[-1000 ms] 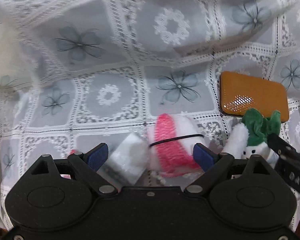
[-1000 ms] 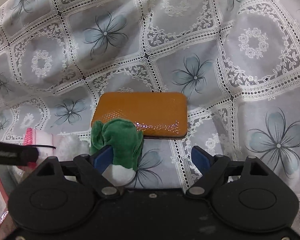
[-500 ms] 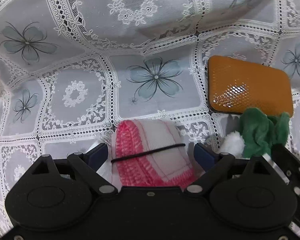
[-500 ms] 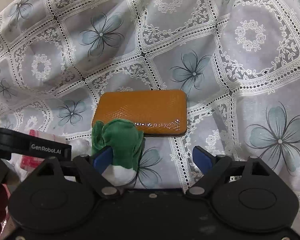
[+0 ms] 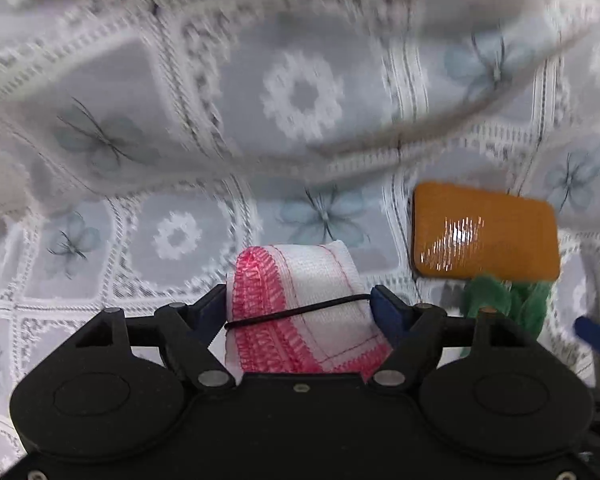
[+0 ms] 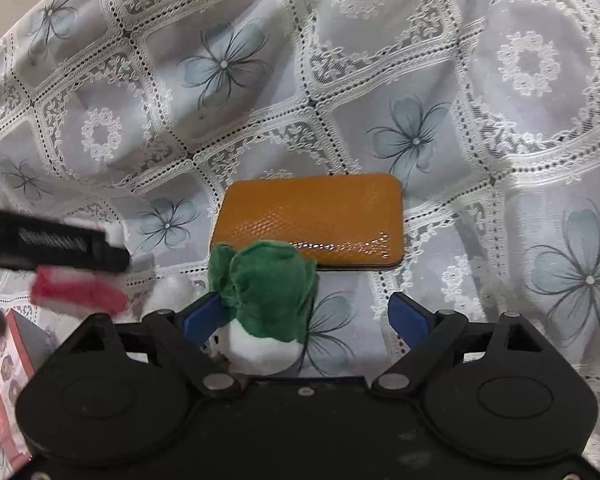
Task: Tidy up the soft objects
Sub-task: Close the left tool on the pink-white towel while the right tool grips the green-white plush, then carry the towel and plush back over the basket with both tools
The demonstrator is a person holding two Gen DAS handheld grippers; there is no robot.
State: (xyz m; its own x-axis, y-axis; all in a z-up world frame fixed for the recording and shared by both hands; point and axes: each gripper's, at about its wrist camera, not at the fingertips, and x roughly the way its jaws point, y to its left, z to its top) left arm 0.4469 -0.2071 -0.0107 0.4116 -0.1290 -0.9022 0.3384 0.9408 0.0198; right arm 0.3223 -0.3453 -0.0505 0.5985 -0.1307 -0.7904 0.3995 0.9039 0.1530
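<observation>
A: What do the left tongs (image 5: 298, 310) have?

B: Their two blue-tipped fingers are closed against the sides of a rolled white cloth (image 5: 300, 312) with red stitching and a black band across it. The roll fills the gap and juts forward past the tips. In the right wrist view the roll shows only as a red and white blur at the left edge, under the left tool's black arm.

A: And the right tongs (image 6: 306, 316)?

B: Spread wide and holding nothing. A plush toy (image 6: 266, 292) with a green top and white body lies against the left finger (image 6: 202, 316); open lace shows between it and the right finger.

A: What bounds the space?

B: A lace cloth with grey-blue flowers (image 6: 414, 136) covers the surface. Beyond the roll it rises in a big fold across the far side of the left view. An orange rectangular case (image 6: 312, 216) lies flat just past the plush, its near edge touching or just behind the green top; I cannot tell which. Lace right of the case and in front of the left roll lies bare. A patterned box (image 6: 8, 364) sits at the lower left corner.

A: What changed from half a second ago?

B: The left tongs have narrowed onto the roll, and that view is now motion-blurred, with more of the raised fold in sight. The right tongs, plush and case look unmoved.
</observation>
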